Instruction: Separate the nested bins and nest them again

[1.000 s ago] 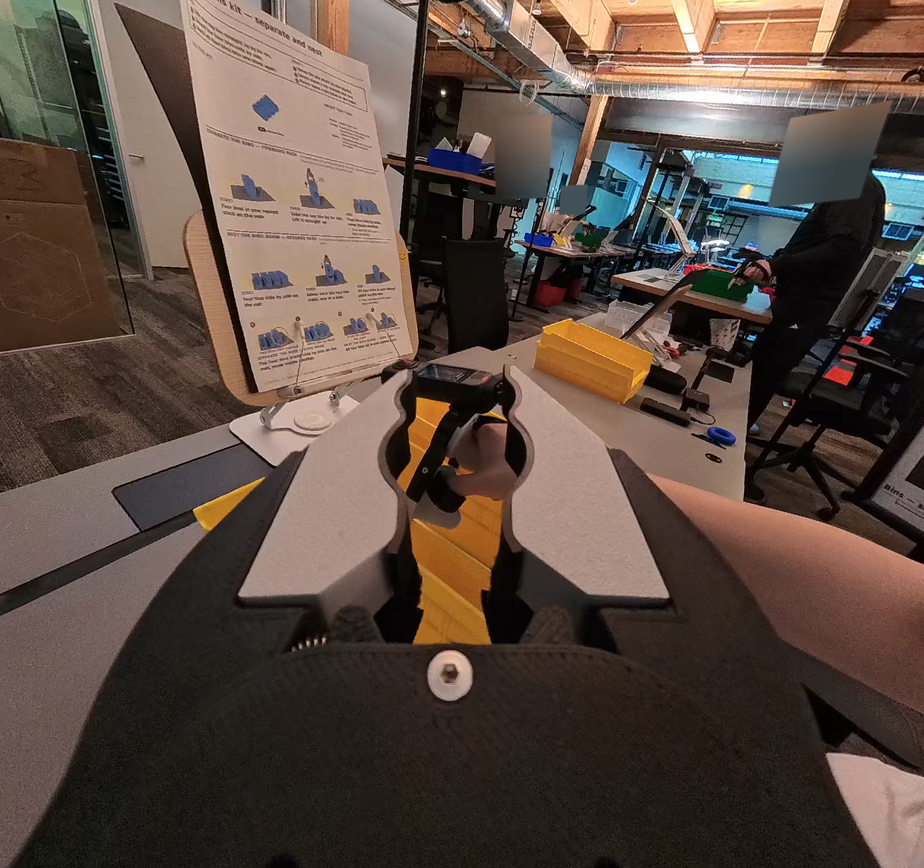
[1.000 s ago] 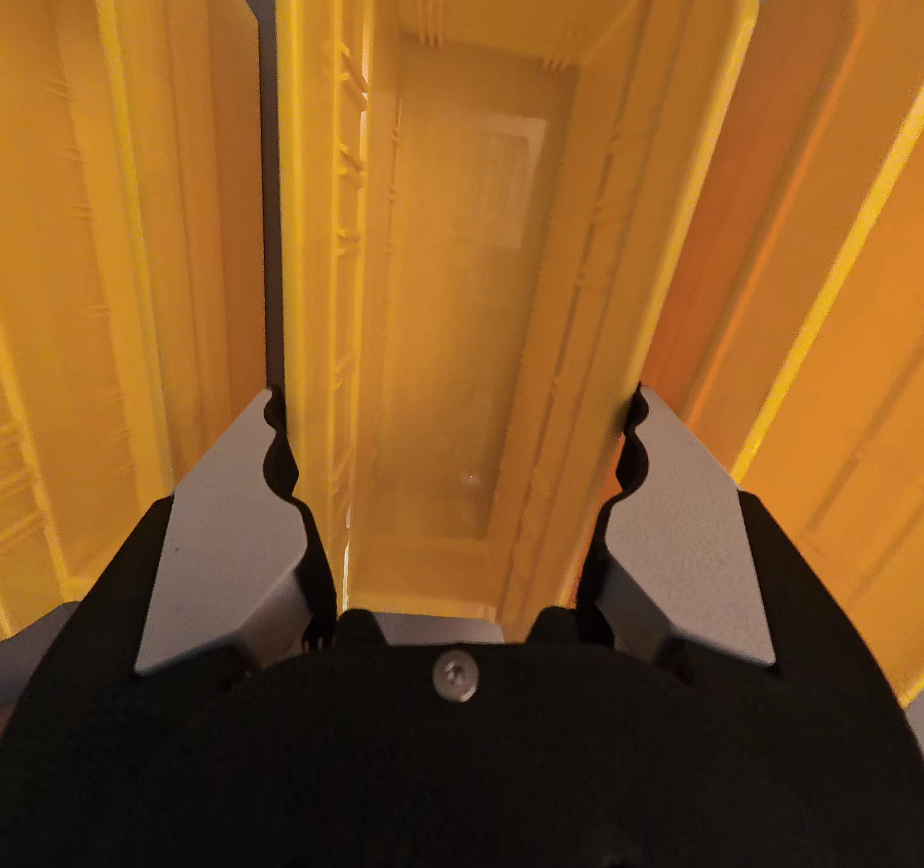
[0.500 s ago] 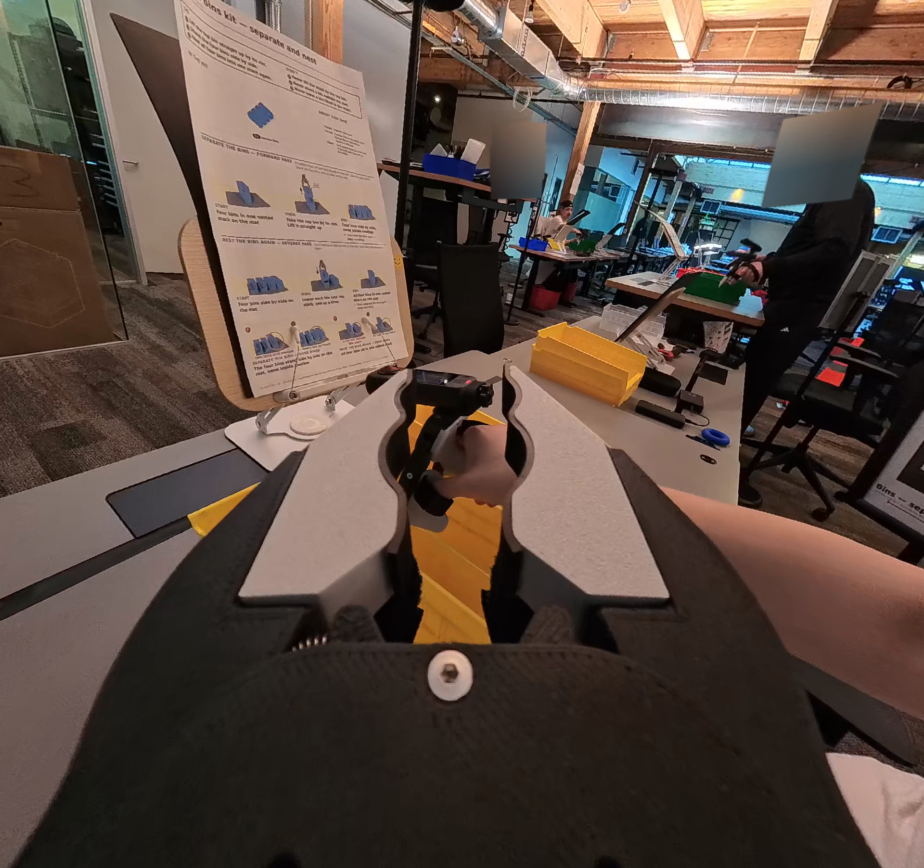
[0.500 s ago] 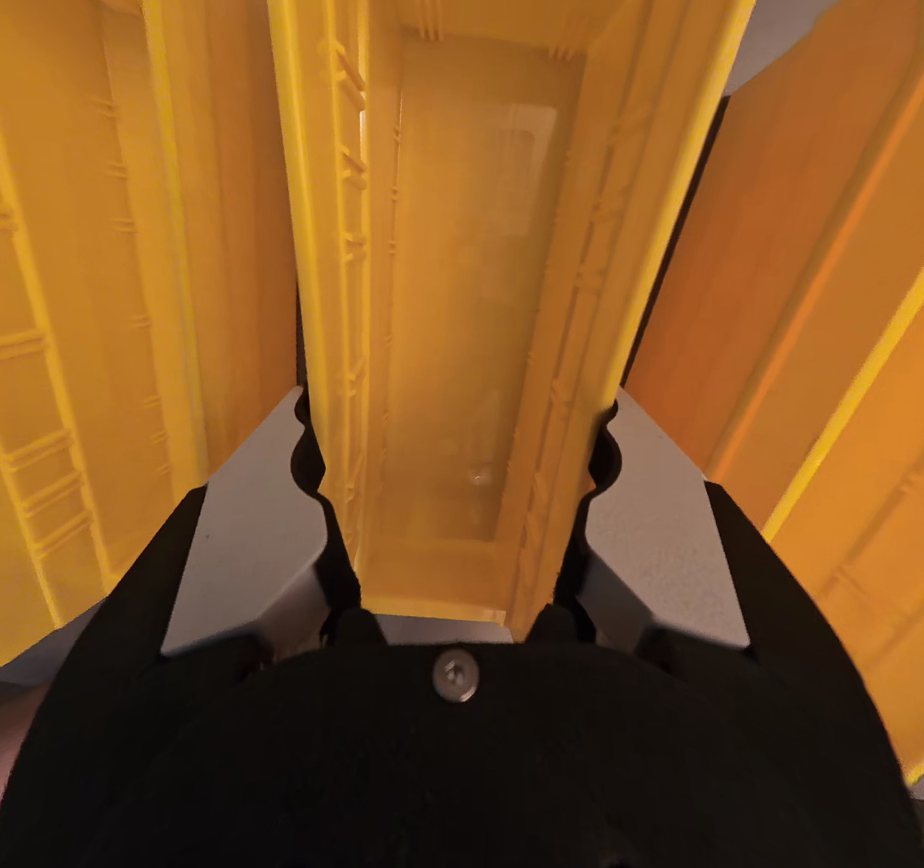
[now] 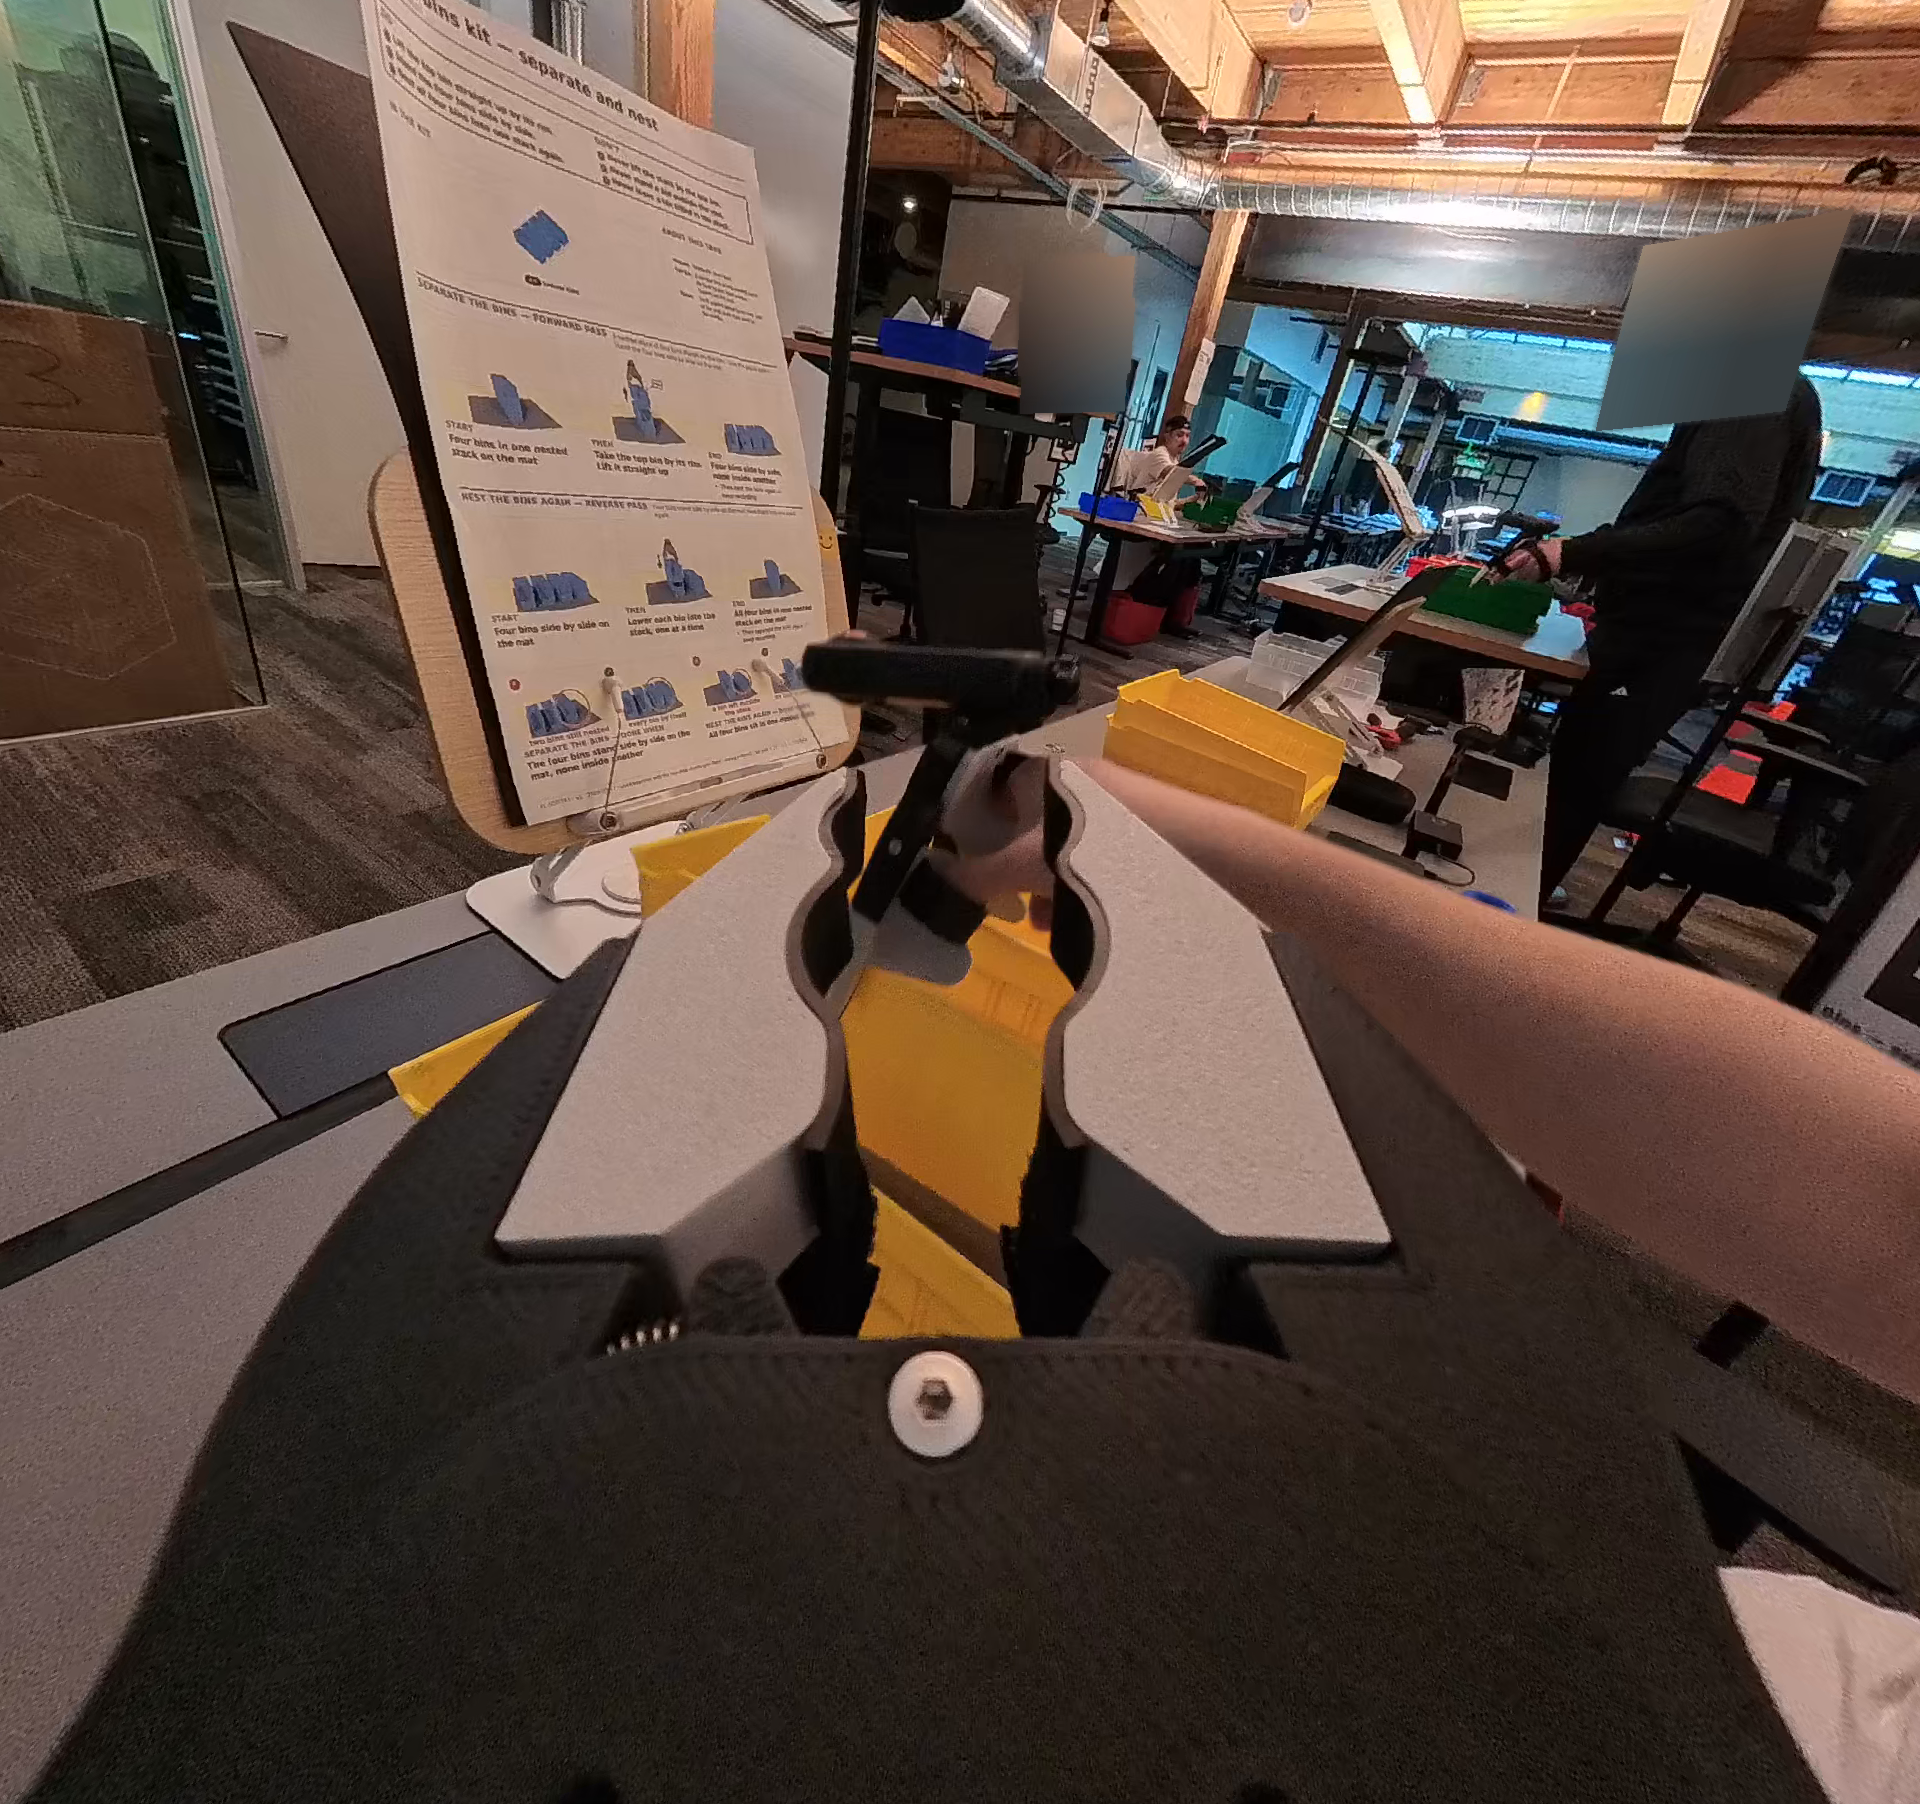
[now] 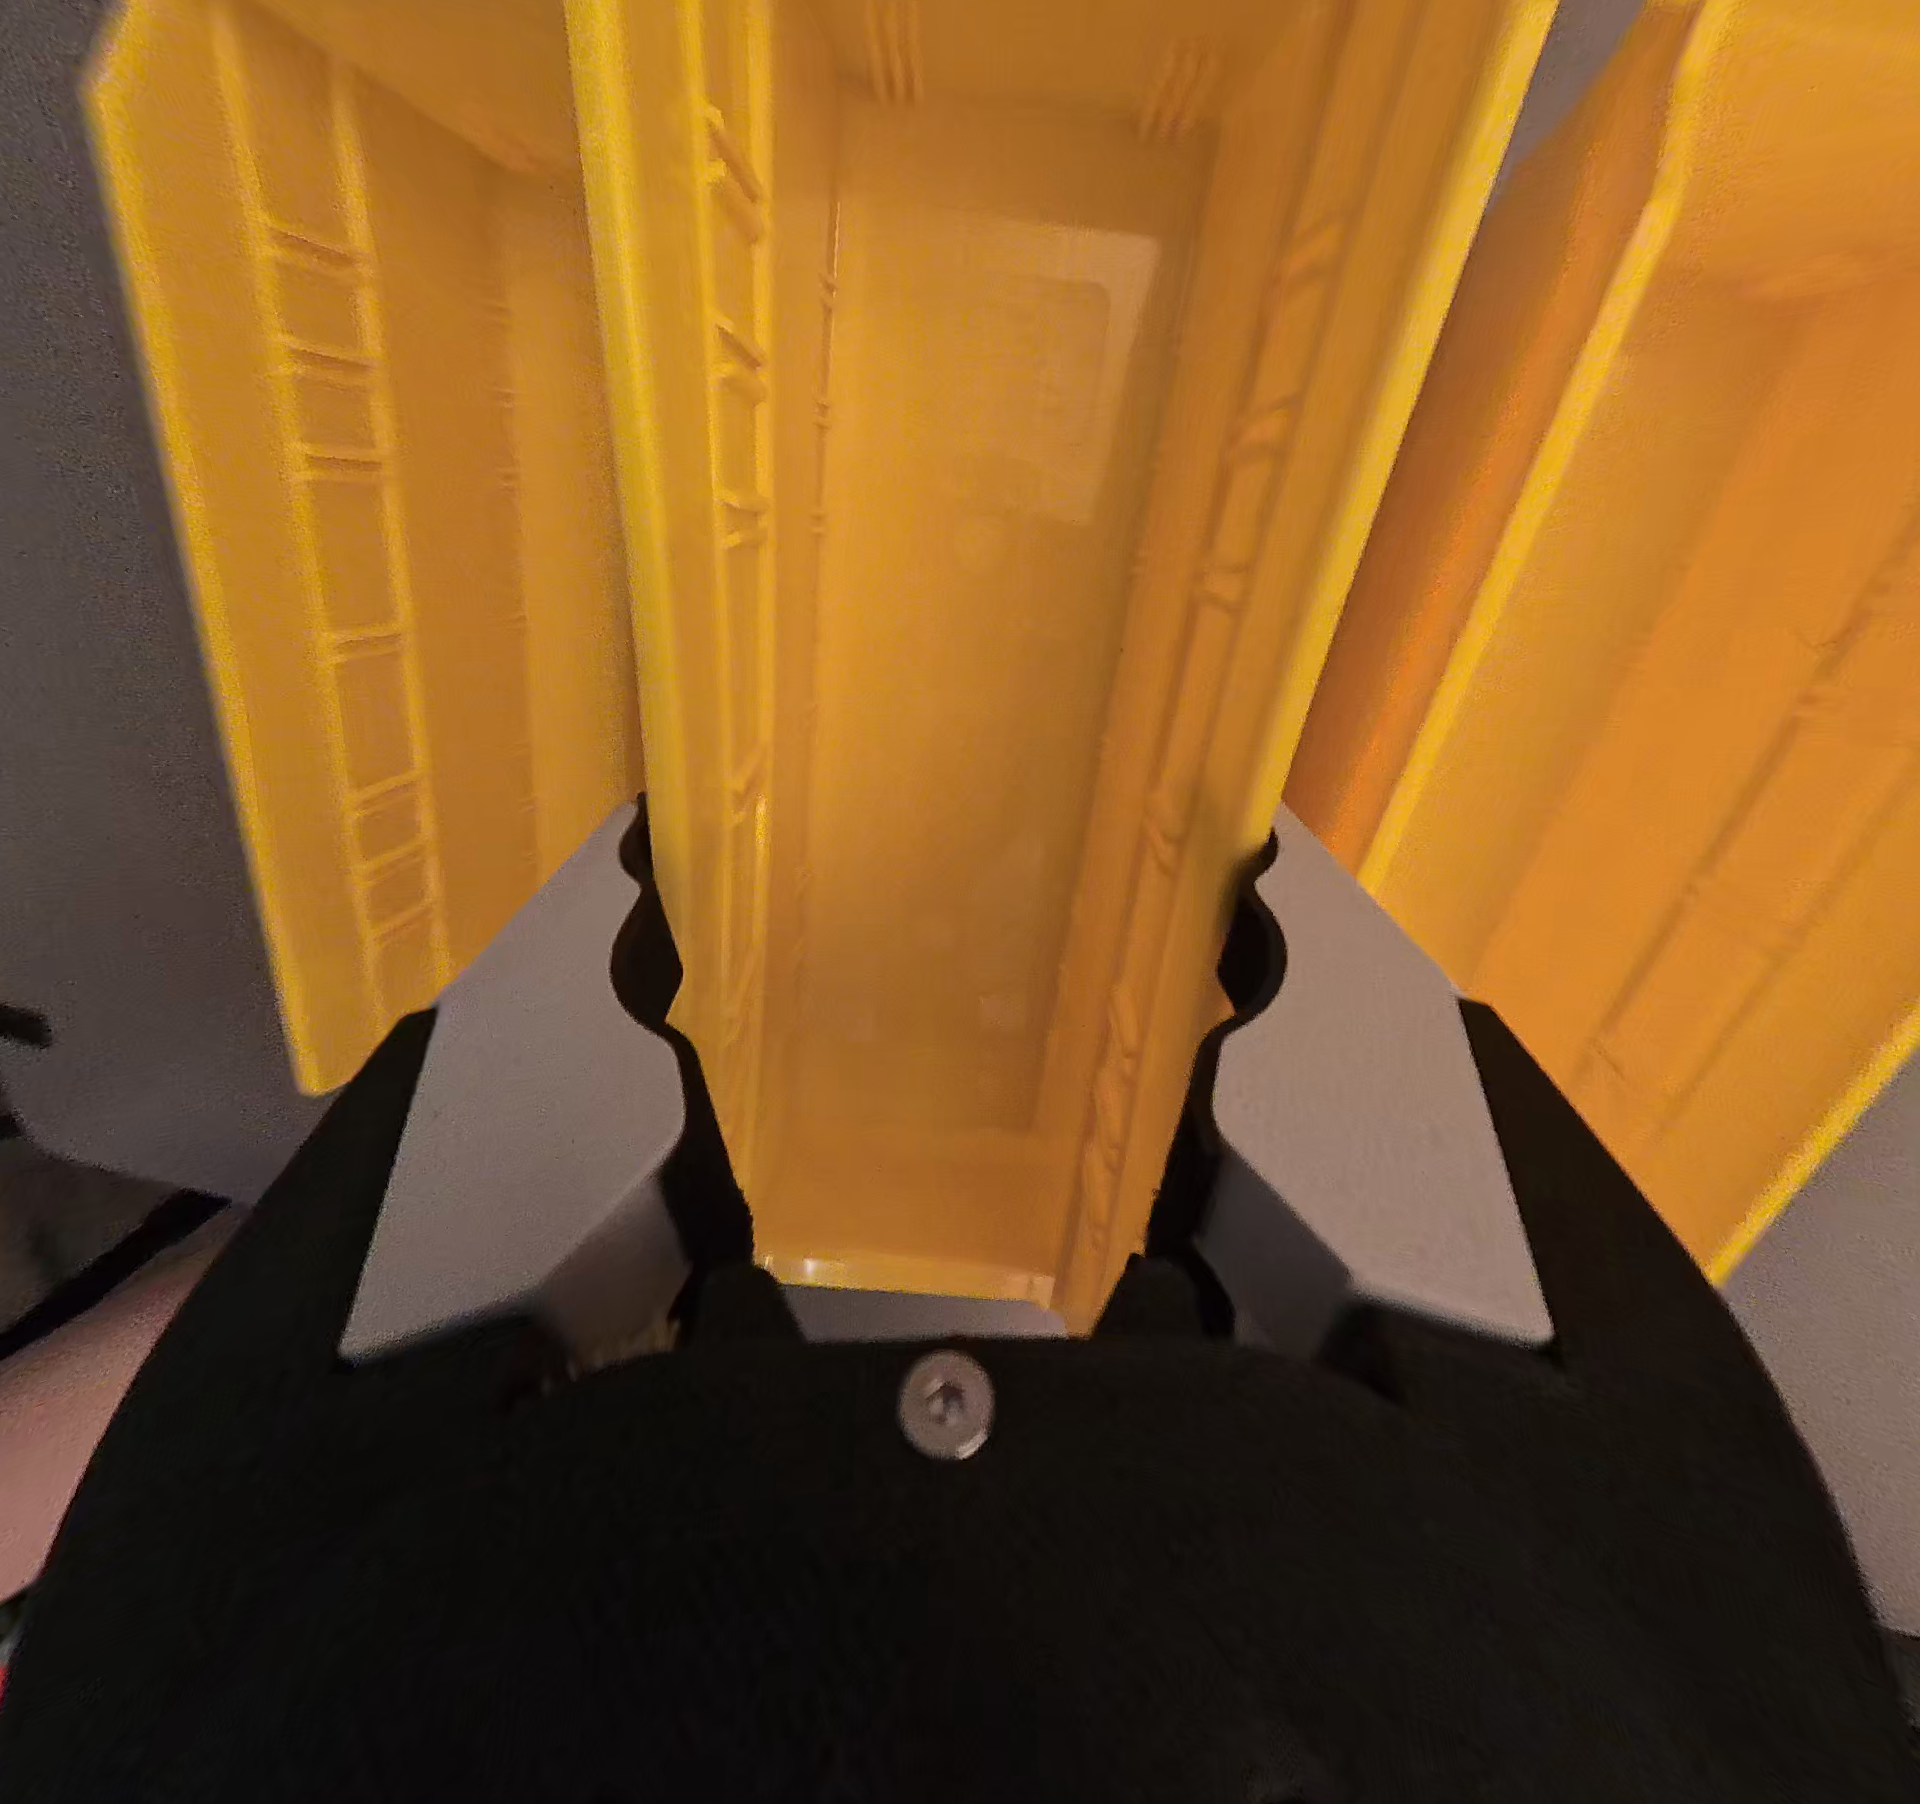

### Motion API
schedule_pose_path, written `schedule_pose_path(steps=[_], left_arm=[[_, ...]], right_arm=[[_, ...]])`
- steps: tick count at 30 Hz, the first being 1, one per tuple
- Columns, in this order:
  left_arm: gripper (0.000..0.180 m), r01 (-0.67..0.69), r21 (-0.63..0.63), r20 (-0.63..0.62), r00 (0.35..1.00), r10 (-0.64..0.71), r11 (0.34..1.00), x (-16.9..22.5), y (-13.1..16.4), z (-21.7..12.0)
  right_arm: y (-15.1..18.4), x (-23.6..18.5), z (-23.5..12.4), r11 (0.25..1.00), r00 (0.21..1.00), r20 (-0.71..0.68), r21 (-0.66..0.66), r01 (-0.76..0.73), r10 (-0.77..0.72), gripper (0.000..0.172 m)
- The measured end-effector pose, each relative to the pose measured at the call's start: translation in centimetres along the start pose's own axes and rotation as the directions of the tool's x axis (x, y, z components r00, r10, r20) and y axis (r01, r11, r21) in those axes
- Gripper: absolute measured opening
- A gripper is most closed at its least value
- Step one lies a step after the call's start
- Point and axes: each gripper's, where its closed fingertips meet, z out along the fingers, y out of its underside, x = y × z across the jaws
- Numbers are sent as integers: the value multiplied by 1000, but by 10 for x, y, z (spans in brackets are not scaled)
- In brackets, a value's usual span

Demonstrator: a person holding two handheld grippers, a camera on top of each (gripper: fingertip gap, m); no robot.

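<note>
3 yellow bins lie apart on the table [image 6: 62, 611], so separating looks done. The right gripper [image 6: 951, 923] fingers clamp the middle bin [image 6: 966, 611] by its long walls, probably for re-nesting. The left gripper [image 5: 951, 881] hovers over the bins with its fingers narrowly apart, holding nothing.

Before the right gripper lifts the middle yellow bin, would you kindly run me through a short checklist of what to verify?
1. Right gripper straddles the middle yellow bin, one finger outside each long wall: ok.
2. Both pads pressing on the walls: ok, as far as the right wrist view shows.
3. Left neighbouring bin separate from the gripped bin: cannot tell, its edge is overlapped.
4. Right neighbouring bin clear of the right finger: cannot tell, it sits very close.
5. Left gripper out of the way, jaws slightly apart with nothing in them: ok.
6. Grip centred along the bin's length: not ok, it is near one end, so the bin may tilt.
</note>
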Motion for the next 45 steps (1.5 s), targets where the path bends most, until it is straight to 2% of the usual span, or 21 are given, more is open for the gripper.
schedule_pose_path(steps=[7, 11, 14, 19, 25, 34, 45], left_arm=[[33, 6, 0, 9, 1000, -6, 1000, -3, 0, 0], [34, 6, -5, 10, 1000, -6, 1000, -3, 1, 0], [34, 6, -10, 10, 1000, -6, 1000, -3, 2, 1], [34, 4, -13, 15, 1000, -4, 1000, -4, 3, 2], [34, 7, -13, 23, 1000, -7, 1000, -6, 3, 2], [34, 11, -18, 29, 1000, -10, 1000, -9, 4, 3], [34, 6, -28, 24, 1000, -6, 1000, -7, 6, 5]], right_arm=[[-15, 6, -88, 995, 998, 52, 88, 35, -40, 107], [-13, 40, -123, 993, 1000, 13, 116, 9, -11, 107], [-7, 72, -130, 993, 999, -36, 115, -17, 21, 107], [4, 107, -110, 995, 996, -61, 79, -67, 72, 107], [12, 124, -74, 998, 996, -56, 29, -62, 64, 107], [11, 130, -40, 999, 996, -68, 19, -51, 52, 107], [13, 130, -24, 997, 994, -99, 51, -50, 55, 110]])
